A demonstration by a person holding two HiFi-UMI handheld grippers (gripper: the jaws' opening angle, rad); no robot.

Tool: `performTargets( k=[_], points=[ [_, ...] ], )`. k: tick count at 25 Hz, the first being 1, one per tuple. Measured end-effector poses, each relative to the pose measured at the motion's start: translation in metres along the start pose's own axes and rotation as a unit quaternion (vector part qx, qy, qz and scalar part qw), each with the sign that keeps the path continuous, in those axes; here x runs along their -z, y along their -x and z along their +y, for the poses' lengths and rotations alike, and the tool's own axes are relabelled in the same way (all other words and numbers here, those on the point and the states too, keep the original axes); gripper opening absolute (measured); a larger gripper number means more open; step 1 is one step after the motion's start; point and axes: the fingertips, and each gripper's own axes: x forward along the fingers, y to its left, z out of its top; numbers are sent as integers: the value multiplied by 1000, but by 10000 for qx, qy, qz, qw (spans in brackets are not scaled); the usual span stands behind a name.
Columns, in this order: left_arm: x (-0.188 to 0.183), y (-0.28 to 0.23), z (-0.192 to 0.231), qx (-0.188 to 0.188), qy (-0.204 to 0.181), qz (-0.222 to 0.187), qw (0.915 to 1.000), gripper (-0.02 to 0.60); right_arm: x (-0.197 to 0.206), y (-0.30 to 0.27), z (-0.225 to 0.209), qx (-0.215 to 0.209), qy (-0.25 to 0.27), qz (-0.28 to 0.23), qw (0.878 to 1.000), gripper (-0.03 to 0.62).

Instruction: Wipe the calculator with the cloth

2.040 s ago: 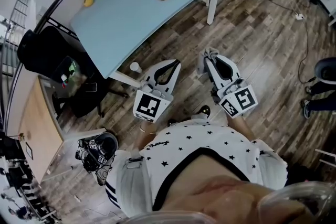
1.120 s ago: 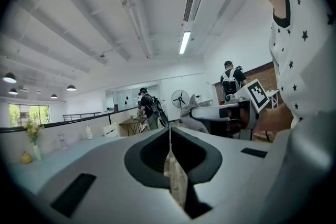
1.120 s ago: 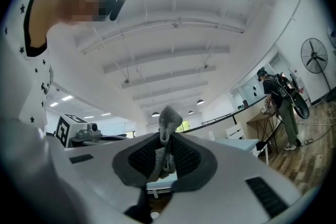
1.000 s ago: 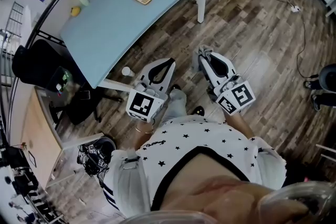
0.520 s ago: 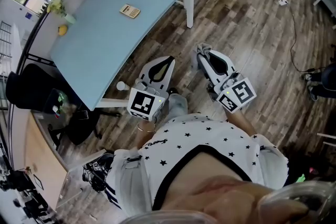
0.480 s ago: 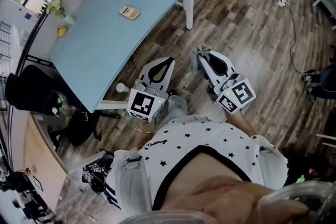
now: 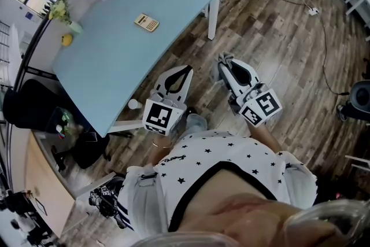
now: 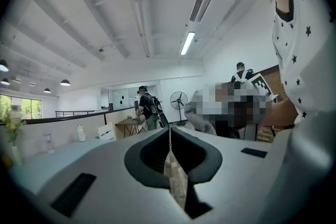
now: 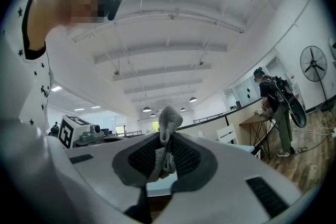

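Well ahead of both sets of fingers and off to their left, the small beige rectangular calculator (image 7: pixel 147 22) lies flat on the pale blue tabletop surface (image 7: pixel 115 61), with nothing close to it. The left gripper (image 7: pixel 184 70) hangs over the wooden plank floor (image 7: pixel 277 37), short of the surface's near edge, its fingers pressed together on nothing. Just to its right, the right gripper (image 7: pixel 226 61) has its fingers clamped on a bunched grey knitted cloth (image 9: pixel 166 136), a tuft poking out beyond the tips. No wiping has begun, so the step in hand looks like the approach. It should go best by carrying the cloth forward and leftward and laying the tuft flat on the keys. The closed left fingers can steady the calculator's edge so it doesn't slide.
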Motion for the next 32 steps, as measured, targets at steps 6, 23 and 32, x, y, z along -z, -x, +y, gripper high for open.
performTargets(
  k=[6, 23, 32],
  points=[
    [4, -5, 34, -72, 40, 23, 10000, 31, 0, -38, -5, -111, 50, 17, 9999, 54],
    [17, -6, 133, -317, 107, 22, 9994, 31, 15, -138, -6, -321, 157, 286, 9990, 55],
    [27, 11, 193, -780, 203, -27, 9967, 31, 25, -200, 9, -715, 206, 313, 9967, 57]
  ],
)
